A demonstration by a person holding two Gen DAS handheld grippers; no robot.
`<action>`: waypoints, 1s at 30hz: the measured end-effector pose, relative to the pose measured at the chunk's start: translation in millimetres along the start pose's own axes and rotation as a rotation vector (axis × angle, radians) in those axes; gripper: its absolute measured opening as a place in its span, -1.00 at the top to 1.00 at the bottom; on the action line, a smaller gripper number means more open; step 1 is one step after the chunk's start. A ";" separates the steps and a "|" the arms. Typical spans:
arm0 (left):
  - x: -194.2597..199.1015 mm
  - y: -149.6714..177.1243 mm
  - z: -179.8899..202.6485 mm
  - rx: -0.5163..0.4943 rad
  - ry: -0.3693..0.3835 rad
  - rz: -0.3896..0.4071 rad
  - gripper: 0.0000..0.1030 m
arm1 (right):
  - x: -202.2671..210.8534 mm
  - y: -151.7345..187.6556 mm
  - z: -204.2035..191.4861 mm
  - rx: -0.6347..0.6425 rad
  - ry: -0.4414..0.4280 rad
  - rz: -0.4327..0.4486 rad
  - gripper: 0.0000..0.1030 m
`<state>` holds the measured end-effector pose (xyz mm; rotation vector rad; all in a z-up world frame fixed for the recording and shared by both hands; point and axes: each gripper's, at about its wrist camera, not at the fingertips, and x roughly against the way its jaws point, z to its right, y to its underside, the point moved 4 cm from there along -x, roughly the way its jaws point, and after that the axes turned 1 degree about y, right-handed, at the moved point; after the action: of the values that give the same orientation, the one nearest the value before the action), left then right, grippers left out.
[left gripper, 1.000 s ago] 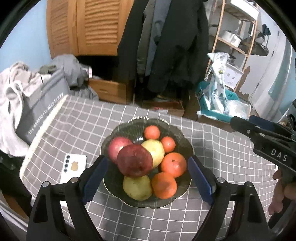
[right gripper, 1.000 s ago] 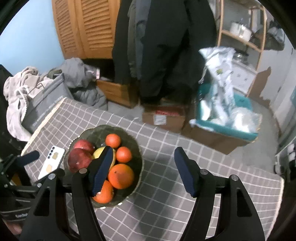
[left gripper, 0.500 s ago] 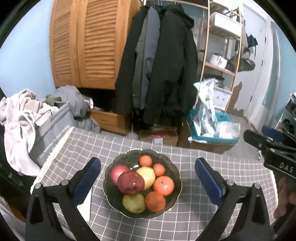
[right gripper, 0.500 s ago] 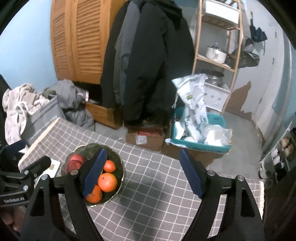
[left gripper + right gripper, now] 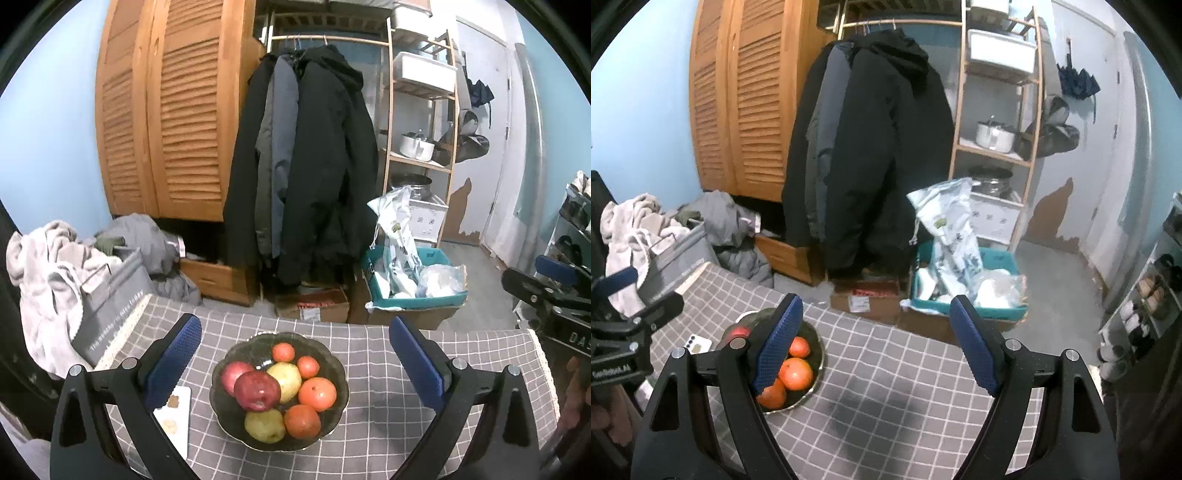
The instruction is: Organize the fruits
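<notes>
A dark glass bowl [image 5: 340, 373] stands on the grey checked tablecloth [image 5: 384, 417]. It holds two red apples [image 5: 256, 390], two yellow-green fruits [image 5: 286, 374] and several oranges [image 5: 317, 393]. My left gripper [image 5: 293, 328] hovers above and in front of the bowl, jaws wide open and empty. My right gripper [image 5: 877, 306] hangs to the right of the bowl [image 5: 819, 363], open and empty over bare cloth; its left finger hides part of the fruit, with oranges [image 5: 796, 373] showing. Each gripper appears at the edge of the other's view.
A white phone [image 5: 173, 410] lies left of the bowl. Beyond the table's far edge are a grey storage bag [image 5: 110, 310] with clothes, cardboard boxes [image 5: 314, 304], a teal basket [image 5: 417, 291], hanging coats [image 5: 306, 166], a wooden wardrobe and a shelf rack.
Both grippers have risen and pulled back from the bowl, so it looks smaller and lower. Both pairs of jaws have opened wider. The fruit has stayed in the bowl.
</notes>
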<state>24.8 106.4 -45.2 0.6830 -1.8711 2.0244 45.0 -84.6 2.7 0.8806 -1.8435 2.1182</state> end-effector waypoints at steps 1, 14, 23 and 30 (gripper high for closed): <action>0.8 -1.3 1.0 -0.003 -0.001 0.001 -0.99 | 2.7 -0.2 2.2 0.000 0.004 0.008 -0.57; 6.9 -8.8 10.0 0.000 0.004 0.029 -0.99 | 19.9 2.3 33.7 -0.024 0.093 0.074 -0.57; 8.9 -13.7 11.7 0.018 0.014 0.047 -0.99 | 18.8 5.6 45.4 -0.044 0.117 0.078 -0.57; 10.2 -14.1 15.5 0.010 0.015 0.049 -0.99 | 18.6 6.5 47.5 -0.045 0.118 0.075 -0.57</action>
<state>25.6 91.6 -27.3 0.6290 -1.8884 2.0643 41.1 -135.4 9.7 0.6712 -1.8838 2.1145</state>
